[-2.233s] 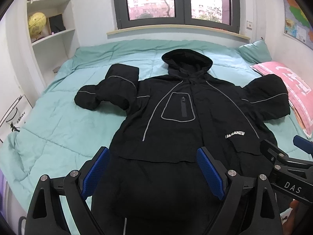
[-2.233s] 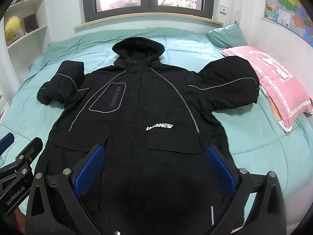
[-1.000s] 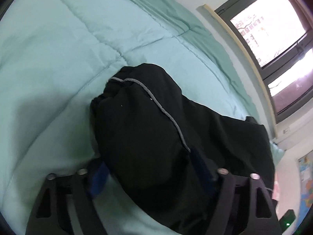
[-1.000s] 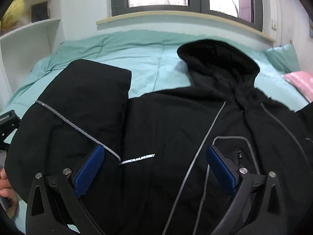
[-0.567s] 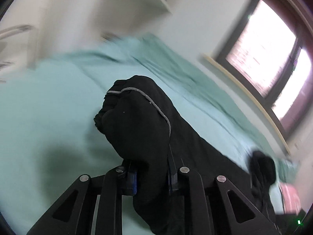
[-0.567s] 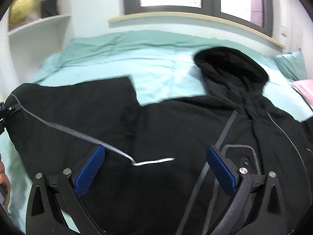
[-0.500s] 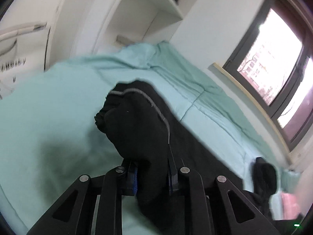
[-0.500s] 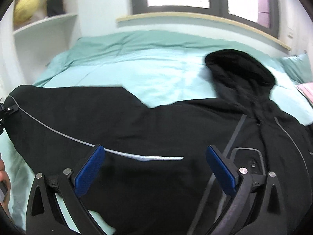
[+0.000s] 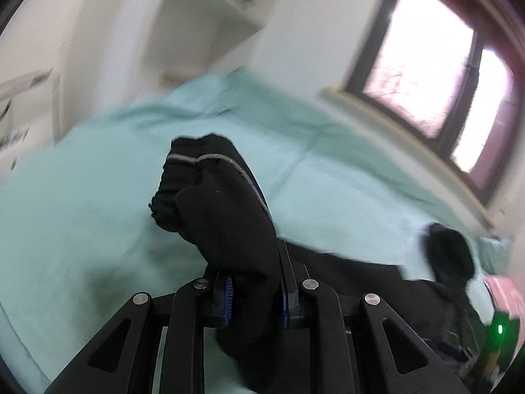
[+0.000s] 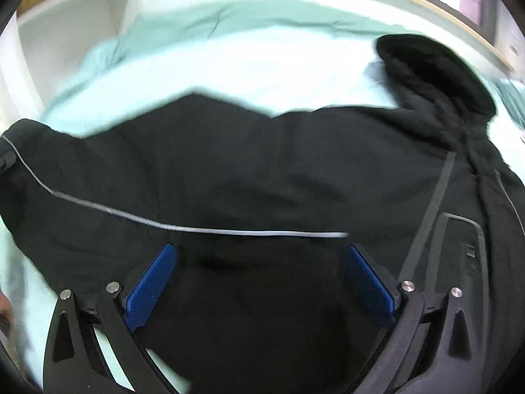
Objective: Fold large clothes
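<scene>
A large black hooded jacket (image 10: 295,170) with grey reflective piping lies on a mint-green bed (image 10: 249,62). My left gripper (image 9: 255,290) is shut on the cuff end of the jacket's left sleeve (image 9: 216,203) and holds it lifted above the quilt. The sleeve is stretched out sideways; in the right wrist view it runs from the far left to the jacket body. My right gripper (image 10: 259,274) is open, its blue pads hovering over the sleeve near the shoulder. The hood (image 10: 430,69) lies at the upper right.
A white shelf unit (image 9: 210,23) stands left of the bed. A dark-framed window (image 9: 436,62) is behind the bed's head. A pink pillow (image 9: 502,295) shows at the right edge. Bare quilt (image 9: 65,213) surrounds the lifted sleeve.
My left gripper closed on the sleeve cuff, lifted it and pulled it outward to the left, unfolding the sleeve straight. My right gripper stayed open over the sleeve and shifted a little.
</scene>
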Action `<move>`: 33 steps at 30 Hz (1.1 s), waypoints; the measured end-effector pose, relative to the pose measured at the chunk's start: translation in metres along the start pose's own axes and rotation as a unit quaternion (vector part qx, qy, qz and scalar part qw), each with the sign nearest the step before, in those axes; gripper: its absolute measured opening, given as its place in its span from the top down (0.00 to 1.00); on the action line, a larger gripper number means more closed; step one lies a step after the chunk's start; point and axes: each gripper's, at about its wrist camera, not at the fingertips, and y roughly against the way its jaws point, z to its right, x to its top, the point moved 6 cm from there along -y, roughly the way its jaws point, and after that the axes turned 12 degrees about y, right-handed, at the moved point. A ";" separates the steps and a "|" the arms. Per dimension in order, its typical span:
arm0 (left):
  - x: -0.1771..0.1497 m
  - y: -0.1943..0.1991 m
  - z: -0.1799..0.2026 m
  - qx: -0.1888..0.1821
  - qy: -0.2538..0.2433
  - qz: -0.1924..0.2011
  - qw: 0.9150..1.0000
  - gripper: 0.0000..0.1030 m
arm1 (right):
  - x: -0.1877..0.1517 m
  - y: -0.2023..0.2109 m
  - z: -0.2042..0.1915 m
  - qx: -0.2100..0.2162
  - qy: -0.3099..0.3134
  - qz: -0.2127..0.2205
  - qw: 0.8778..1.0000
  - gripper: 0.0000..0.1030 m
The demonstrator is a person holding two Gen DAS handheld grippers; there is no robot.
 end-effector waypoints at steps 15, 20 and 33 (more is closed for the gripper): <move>-0.176 0.021 0.251 -0.157 -0.251 -0.157 0.942 0.76 | -0.045 0.109 0.133 -0.064 -0.097 -0.020 0.993 0.00; -0.269 -0.039 0.236 -0.154 -0.236 -0.320 0.904 0.59 | -0.065 0.101 0.150 -0.060 -0.086 -0.055 0.993 0.00; -0.180 0.039 0.211 -0.333 -0.033 -0.325 0.885 0.32 | -0.053 0.055 0.108 0.033 -0.085 -0.025 0.995 0.00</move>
